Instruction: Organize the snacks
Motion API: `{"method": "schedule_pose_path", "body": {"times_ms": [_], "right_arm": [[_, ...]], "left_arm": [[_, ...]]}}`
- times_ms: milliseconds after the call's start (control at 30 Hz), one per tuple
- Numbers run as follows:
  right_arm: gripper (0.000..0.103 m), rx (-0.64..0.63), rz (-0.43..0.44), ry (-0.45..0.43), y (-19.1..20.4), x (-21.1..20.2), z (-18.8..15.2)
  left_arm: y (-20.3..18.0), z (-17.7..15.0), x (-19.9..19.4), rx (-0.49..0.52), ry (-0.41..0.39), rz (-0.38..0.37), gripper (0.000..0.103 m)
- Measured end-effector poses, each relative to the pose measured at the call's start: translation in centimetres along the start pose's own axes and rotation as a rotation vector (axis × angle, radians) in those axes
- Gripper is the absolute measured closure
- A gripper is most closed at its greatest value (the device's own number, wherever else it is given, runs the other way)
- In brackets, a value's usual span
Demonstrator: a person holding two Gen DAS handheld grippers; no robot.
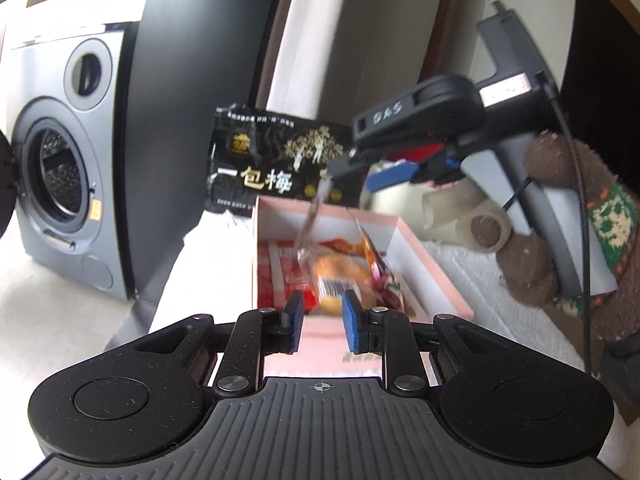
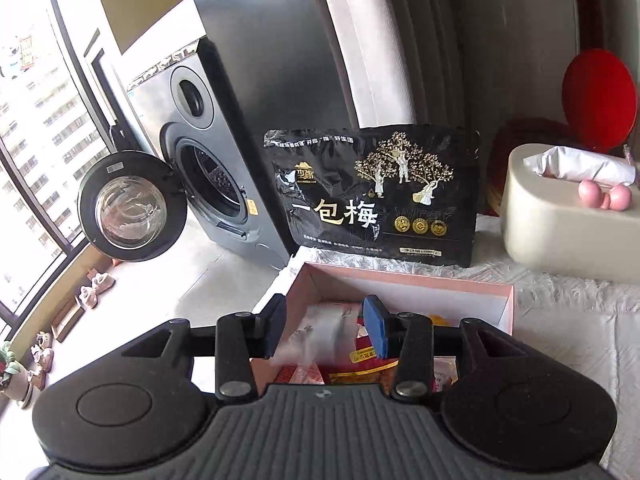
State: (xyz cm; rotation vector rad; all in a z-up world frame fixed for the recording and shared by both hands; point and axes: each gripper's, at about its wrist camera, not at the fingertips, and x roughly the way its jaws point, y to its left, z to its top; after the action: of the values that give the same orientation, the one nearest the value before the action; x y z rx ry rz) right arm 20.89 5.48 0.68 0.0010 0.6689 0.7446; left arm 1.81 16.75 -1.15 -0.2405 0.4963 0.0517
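Two claws hover over my pink box [image 1: 436, 276]: right claw [image 2: 326, 330] parted above a falling clear-wrapped pastry [image 1: 340, 276], long axis toward 12 o'clock; left claw [image 1: 322, 322] nearer, parted, empty.

Glossy black foil snack bag [image 2: 374, 196]; matt pink cardboard box [image 2: 404, 280]

Domestic premises — washing machine [image 2: 208, 168] left of frame, tissue box [image 2: 568, 228] at right, high-rise window [image 2: 36, 140] at far left.
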Motion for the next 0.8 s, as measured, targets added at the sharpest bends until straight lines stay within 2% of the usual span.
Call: {"method": "schedule_pose_path", "body": {"times_ms": [33,167,233,400,500,567,667,800], "right_arm": [[0.051,-0.014,-0.01,-0.023,0.1,-0.9,-0.4],[0.046,-0.046,-0.055,-0.112,0.0,-5.6,-3.1],[0.036,-0.042,-0.071,-0.136,-0.2,-8.2,-5.4],[0.029,-0.058,-0.118,-0.172,-0.2,-13.5,-12.8],[0.026,-0.042,-0.159,-0.169,-0.4,-15.6,-17.0],[0.025,0.028,-0.165,-0.154,-1.0,-16.7,-19.0],[0.024,0.102,-0.139,-0.123,-1.7,-17.8,-21.1],[0.024,0.045,-0.156,-0.149,-0.6,-19.0,-22.5]], "left_arm": [[0.0,-0.4,0.0,0.002,0.01,-0.001,0.079],[-0.6,-1.4,-0.5,-0.014,0.04,0.002,0.079],[-1.1,-1.8,-1.1,-0.03,0.048,-0.021,0.08],[-4.0,-2.8,-3.6,0.022,0.033,-0.093,0.085],[-6.5,-3.9,-5.8,0.084,0.015,-0.015,0.085],[-8.0,-4.6,-7.0,0.111,0.009,0.044,0.085],[-9.0,-5.1,-8.3,0.1,0.034,0.03,0.085],[-10.5,-5.7,-9.8,0.113,0.041,0.034,0.086]]}}
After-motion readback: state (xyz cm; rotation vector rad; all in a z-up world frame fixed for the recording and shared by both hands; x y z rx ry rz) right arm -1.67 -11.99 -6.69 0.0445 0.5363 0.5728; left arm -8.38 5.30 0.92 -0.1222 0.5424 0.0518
